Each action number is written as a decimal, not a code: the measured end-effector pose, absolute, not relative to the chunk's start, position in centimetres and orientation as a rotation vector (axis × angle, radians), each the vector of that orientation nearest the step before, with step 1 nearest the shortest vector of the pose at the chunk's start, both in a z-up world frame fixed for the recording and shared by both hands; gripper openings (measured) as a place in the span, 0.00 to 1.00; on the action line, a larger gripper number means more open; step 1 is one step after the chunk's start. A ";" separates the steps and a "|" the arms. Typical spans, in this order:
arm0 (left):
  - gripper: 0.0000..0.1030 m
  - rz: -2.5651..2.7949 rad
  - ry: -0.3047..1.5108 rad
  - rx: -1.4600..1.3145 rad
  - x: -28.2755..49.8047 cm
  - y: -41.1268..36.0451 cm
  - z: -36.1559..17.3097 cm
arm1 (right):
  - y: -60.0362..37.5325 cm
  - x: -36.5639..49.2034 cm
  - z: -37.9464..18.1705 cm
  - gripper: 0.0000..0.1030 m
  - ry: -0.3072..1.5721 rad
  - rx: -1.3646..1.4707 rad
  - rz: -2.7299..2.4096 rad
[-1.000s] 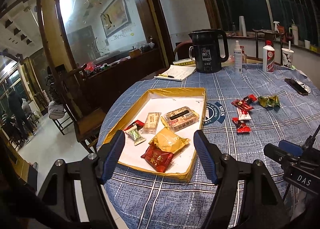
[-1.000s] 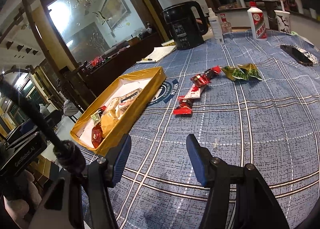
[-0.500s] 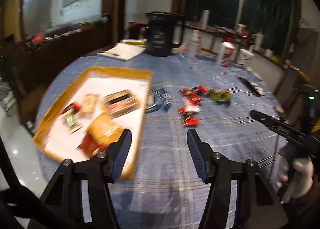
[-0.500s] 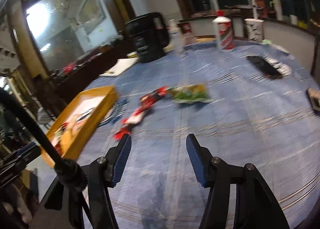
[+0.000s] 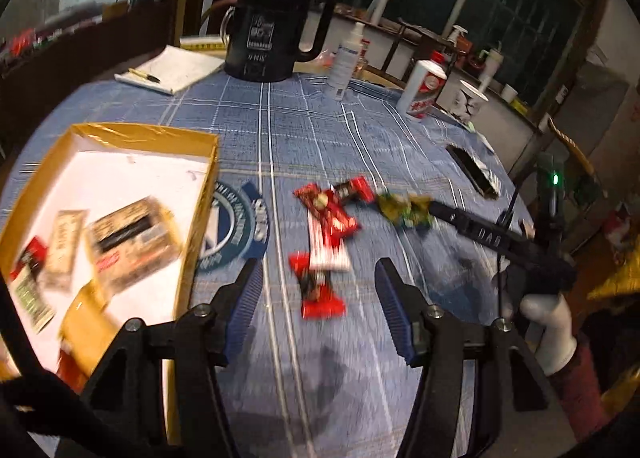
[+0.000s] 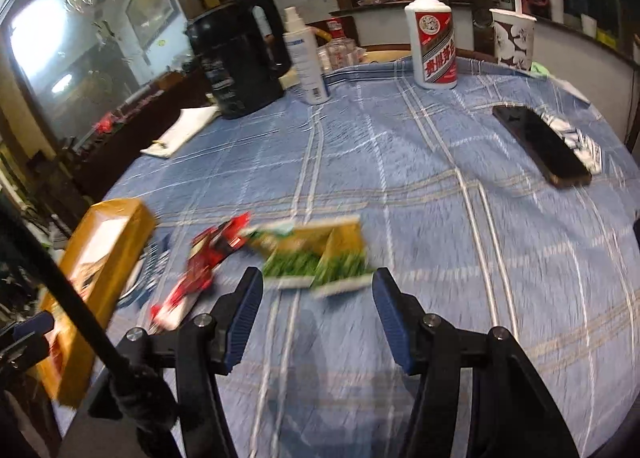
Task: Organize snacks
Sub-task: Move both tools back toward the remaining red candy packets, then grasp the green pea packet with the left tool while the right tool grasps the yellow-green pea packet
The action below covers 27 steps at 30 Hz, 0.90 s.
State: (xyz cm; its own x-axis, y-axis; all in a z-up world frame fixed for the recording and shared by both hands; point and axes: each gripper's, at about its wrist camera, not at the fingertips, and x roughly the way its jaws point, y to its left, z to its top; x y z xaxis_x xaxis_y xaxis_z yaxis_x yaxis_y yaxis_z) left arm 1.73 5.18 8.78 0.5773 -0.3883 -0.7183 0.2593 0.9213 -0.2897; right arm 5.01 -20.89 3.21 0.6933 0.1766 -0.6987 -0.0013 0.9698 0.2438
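Observation:
A yellow tray (image 5: 208,186) with a white floor holds several snack packs on the left. Loose red snack packs (image 5: 326,218) lie on the blue checked tablecloth, and one small red pack (image 5: 318,290) lies just ahead of my open, empty left gripper (image 5: 318,306). Green-and-gold packs (image 5: 404,210) lie further right. In the right wrist view the green-and-gold packs (image 6: 320,254) lie just ahead of my open, empty right gripper (image 6: 318,306), with the red packs (image 6: 212,258) and the tray (image 6: 108,242) to their left.
A black kettle (image 5: 276,26), a notepad with pen (image 5: 168,68), a spray bottle (image 5: 348,58), a white liquor bottle (image 6: 434,38), a paper cup (image 6: 512,38) and a black phone (image 6: 540,142) stand at the table's far side. The other gripper's handle (image 5: 504,242) shows at right.
Both grippers have swung right and moved forward. The left now faces the red packs instead of the tray; the right has closed in on the green-and-gold packs. Both stay open.

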 end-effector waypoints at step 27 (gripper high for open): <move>0.54 -0.458 1.032 0.093 12.7 -11.4 2.2 | -27.3 5.7 0.8 0.33 0.746 0.548 0.108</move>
State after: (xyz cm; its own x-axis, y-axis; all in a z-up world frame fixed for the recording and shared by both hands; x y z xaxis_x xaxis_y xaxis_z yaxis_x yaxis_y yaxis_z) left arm 12.69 -11.43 2.16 0.4278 -0.3228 -0.8443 0.4088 0.9022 -0.1377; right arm 5.72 -27.34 0.75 0.7358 0.2828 -0.6154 0.0976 0.8548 0.5096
